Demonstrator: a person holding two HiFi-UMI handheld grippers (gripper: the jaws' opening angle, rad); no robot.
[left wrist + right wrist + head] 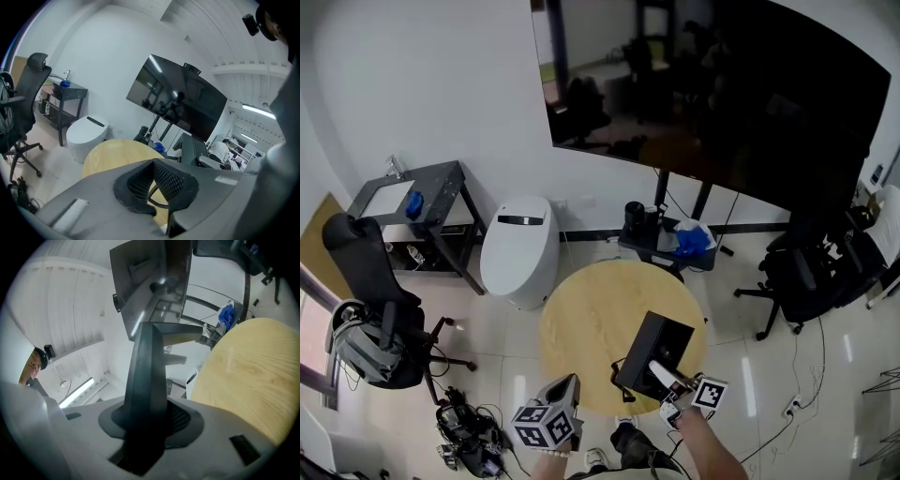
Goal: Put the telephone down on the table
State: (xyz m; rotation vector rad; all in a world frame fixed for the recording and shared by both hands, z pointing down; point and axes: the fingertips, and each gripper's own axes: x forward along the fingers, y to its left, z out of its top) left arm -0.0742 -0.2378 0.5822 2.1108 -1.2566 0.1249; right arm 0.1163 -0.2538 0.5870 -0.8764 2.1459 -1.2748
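Observation:
The black telephone (654, 352) hangs tilted over the near right part of the round wooden table (591, 319), its cord dangling at its left. My right gripper (664, 377) is shut on its near edge. In the right gripper view the telephone (147, 376) rises as a dark slab from between the jaws of that gripper (150, 416), with the table (253, 376) to the right. My left gripper (564, 388) hovers at the table's near edge, left of the telephone. In its own view the left gripper (153, 165) has its tips together and holds nothing. Behind them show a coiled cord and the telephone (193, 149).
A white rounded unit (520, 248) stands left of the table and a low stand with a blue cloth (689, 241) behind it. Black office chairs (380, 309) (811, 267) flank the table. A large dark screen (722, 84) hangs on the wall. Cables (464, 431) lie on the floor.

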